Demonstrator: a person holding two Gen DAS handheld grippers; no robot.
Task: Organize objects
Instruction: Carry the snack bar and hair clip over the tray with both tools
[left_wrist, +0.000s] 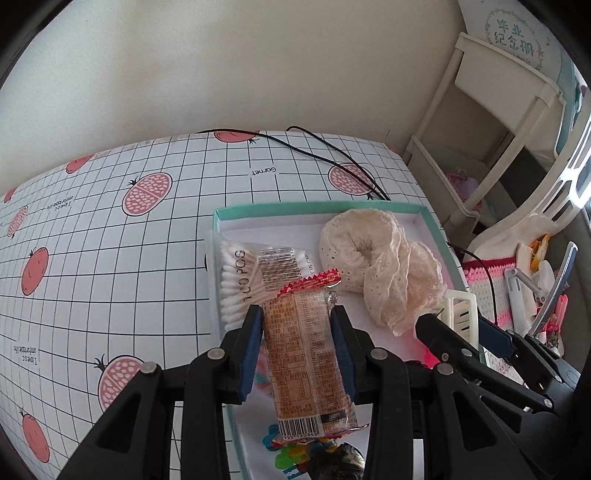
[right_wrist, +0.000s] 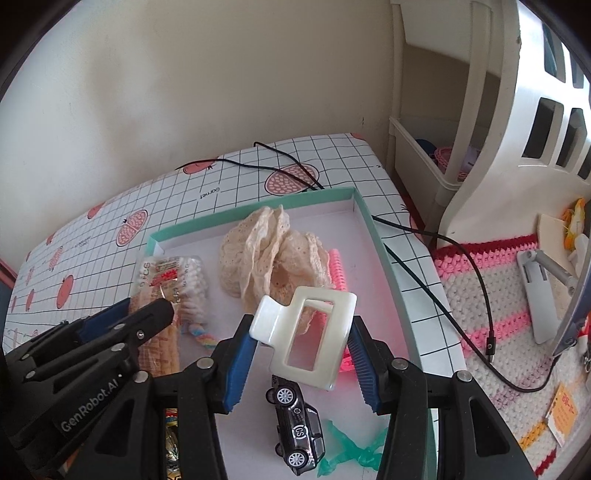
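Two tools are working over a shallow white box with a mint-green rim (left_wrist: 432, 218), which is lying on a bench covered in a white grid cloth printed with pink pomegranates (left_wrist: 110, 236). The left tool (left_wrist: 297, 314) is clamping its blue-padded fingers (left_wrist: 251, 343) on a clear-wrapped orange snack bar with a red serrated end (left_wrist: 303, 354), holding it lengthwise above the near left part of the box. Just beyond the bar, a clear pack of white cotton swabs (left_wrist: 236, 280) is lying against the box's left wall. The right tool (right_wrist: 301, 354) is gripping a cream-white rectangular plastic hair claw clip (right_wrist: 310, 339), tilted between its two pads, above the middle of the box. Under the clip, a small black toy car (right_wrist: 297, 421) is sitting on the box floor, with a translucent green plastic piece (right_wrist: 351, 454) just to its right. A crumpled cream lace fabric piece (right_wrist: 266, 254) is filling the far middle of the box, and a pink ridged comb-like item (right_wrist: 338, 269) is showing at its right edge. A pastel twisted rope candy (right_wrist: 203, 334) is lying near the swabs. Black cables (right_wrist: 443, 306) are trailing across the bench and onto a pink, red and white crocheted mat (right_wrist: 498, 295) to the right, where a white plastic shelf unit (right_wrist: 480, 110) is standing.
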